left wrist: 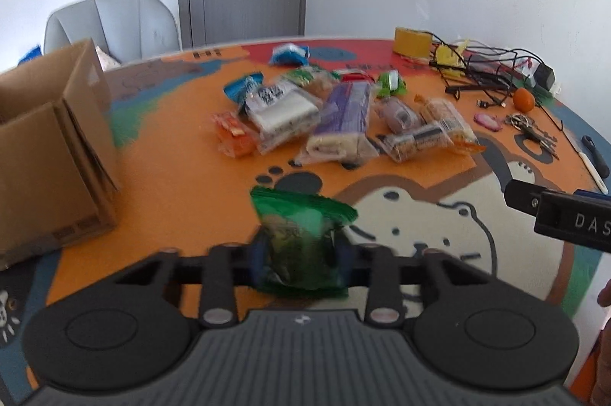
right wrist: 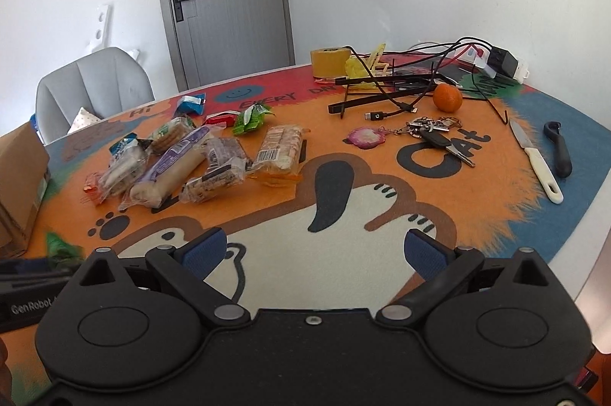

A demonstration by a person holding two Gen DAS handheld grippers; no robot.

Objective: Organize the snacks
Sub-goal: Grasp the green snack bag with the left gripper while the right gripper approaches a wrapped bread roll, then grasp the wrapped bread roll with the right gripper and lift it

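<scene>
One cardboard box [left wrist: 49,154], one orange [right wrist: 447,97], one knife [right wrist: 534,158]. One tape roll [right wrist: 330,61], one key bunch [right wrist: 435,133].

Bright even daylight, soft shadows, fisheye edge warp, motion blur in left wrist view.

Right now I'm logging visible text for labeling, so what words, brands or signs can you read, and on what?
"DAS", cut off: on the right claw body.
"GenRobot": on the left claw's body.
"CAt": on the table mat.
"EVERY D", cut off: mat's red band.
"H": mat's far edge.
Snack wrappers: print too small and blurred to read.
</scene>
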